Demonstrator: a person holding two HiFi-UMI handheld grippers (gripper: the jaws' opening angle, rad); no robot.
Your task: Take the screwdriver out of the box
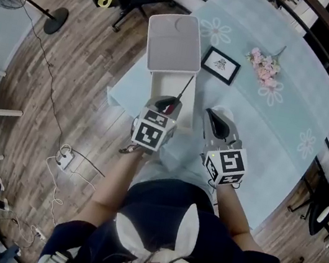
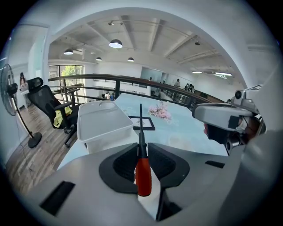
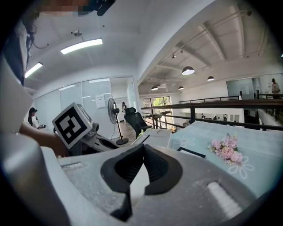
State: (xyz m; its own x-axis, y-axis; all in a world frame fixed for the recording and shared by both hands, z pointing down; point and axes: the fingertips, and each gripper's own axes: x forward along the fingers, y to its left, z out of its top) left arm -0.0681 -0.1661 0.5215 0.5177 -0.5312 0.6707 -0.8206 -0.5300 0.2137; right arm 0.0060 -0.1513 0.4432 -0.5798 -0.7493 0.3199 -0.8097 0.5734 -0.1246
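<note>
Left gripper (image 2: 141, 149): fingers (image 2: 125, 164) closed partway onto the screwdriver (image 2: 143, 175), pads pressing at the junction of the red handle and the black collar. The handle end points back toward the camera; the thin dark shaft runs forward and up. In the head view the shaft leans out over the near end of the white box (image 1: 168, 83), whose lid stands open on the far side. In the left gripper view the box sits lower and to the left of the tool. Right gripper (image 3: 141, 152): fingers (image 3: 155, 170) brought together, tips meeting, nothing between them. It is held just right of the left gripper, above the near edge of the surface (image 1: 300, 114), which has a pale blue cloth. A framed picture (image 1: 221, 65) lies right of the box, with pink flowers (image 1: 264, 66) beyond it.
</note>
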